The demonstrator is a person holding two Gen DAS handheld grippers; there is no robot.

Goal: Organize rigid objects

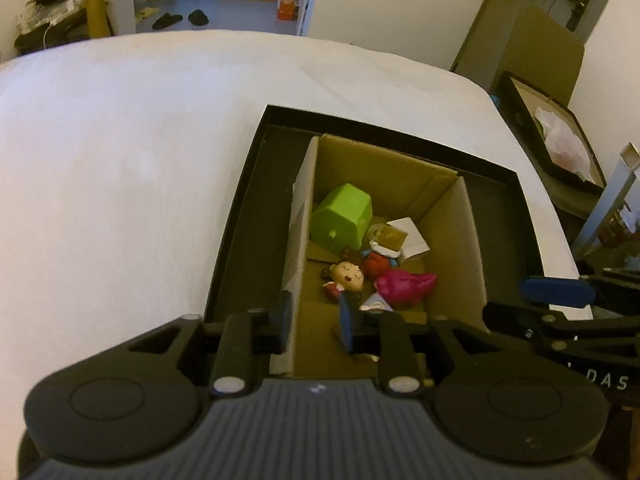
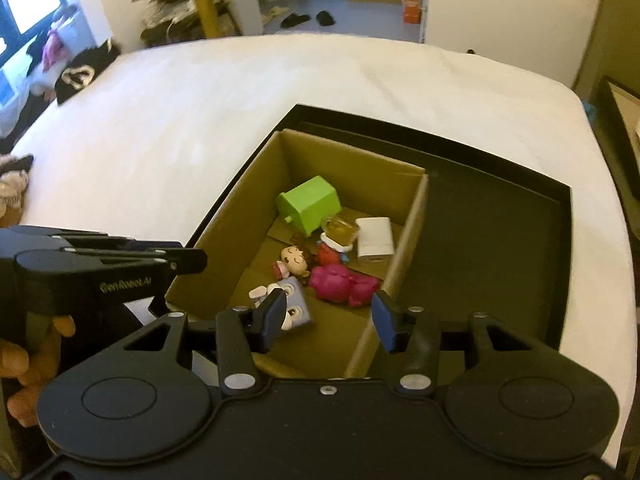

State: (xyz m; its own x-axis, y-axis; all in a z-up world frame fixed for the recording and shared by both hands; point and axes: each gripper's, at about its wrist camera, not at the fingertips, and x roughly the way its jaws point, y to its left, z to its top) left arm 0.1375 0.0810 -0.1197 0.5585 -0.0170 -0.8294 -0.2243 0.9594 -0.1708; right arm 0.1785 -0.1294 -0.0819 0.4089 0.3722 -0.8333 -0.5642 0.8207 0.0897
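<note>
Both grippers hang over a brown cardboard box (image 2: 352,168) that sits inside a flat black tray (image 2: 500,240) near the right edge of the white bed (image 2: 200,100). The left hand-held gripper (image 1: 316,322) is a little open and holds nothing; one finger sits outside the box's left wall, the other inside. The right hand-held gripper (image 2: 330,320) is open too, and nothing is between its fingers.

The toys are already in the box: a green plastic block (image 2: 310,204) toward the far left corner, a white box (image 2: 375,236) by the right wall, a small see-through cup (image 2: 340,227), a red toy (image 2: 330,254), a big-headed doll (image 2: 293,259), a pink animal toy (image 2: 344,283) and a small grey-purple figure (image 2: 294,308) at the near edge.

What could go wrong: the left gripper's fingers could catch the thin cardboard wall and tip or drag the box. The two grippers are near each other and could bump.

Dark clothes, I think, lie at the bed's far left corner (image 2: 80,72). Slippers (image 2: 306,19) sit on the floor beyond.
</note>
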